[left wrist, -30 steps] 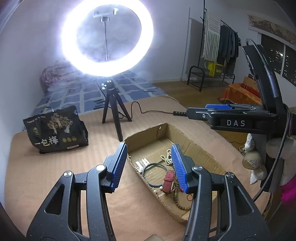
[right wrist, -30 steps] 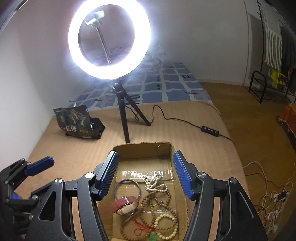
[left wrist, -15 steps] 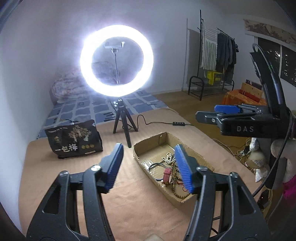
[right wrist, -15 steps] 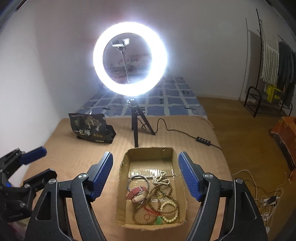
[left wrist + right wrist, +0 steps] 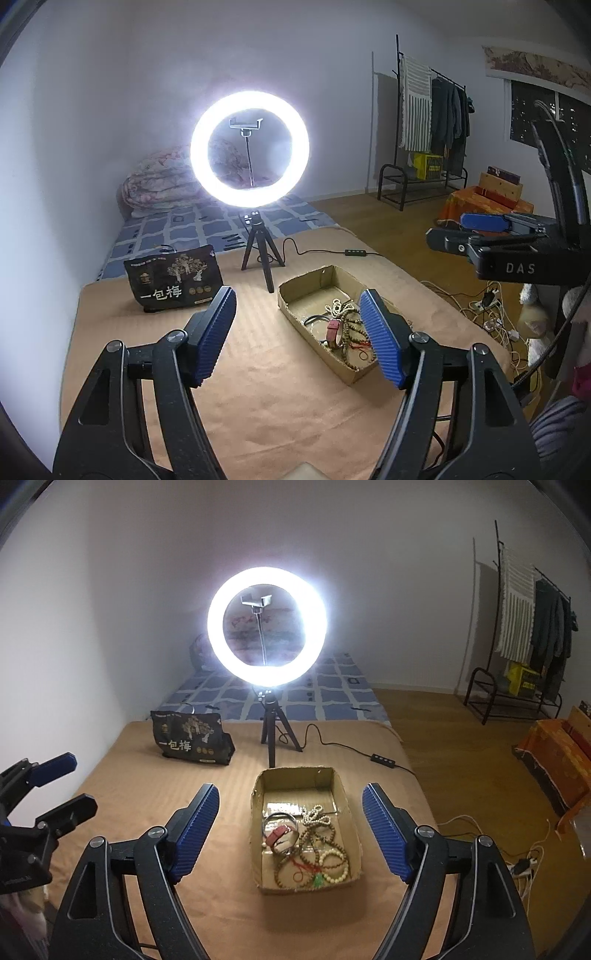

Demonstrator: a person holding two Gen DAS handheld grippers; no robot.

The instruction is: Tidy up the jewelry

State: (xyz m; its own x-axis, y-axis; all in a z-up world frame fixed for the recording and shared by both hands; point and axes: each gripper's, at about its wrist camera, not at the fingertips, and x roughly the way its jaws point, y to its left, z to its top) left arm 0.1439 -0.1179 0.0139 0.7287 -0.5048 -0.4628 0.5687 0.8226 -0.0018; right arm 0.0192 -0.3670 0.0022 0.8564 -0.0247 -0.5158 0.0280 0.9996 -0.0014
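Both grippers have pulled back and up from the cardboard box (image 5: pixel 306 827) over the last 1 s. The right gripper (image 5: pixel 290 834), jaws wider apart, now frames the whole box. The left gripper (image 5: pixel 298 334) has apparently shifted leftward, the box lying under its right finger.
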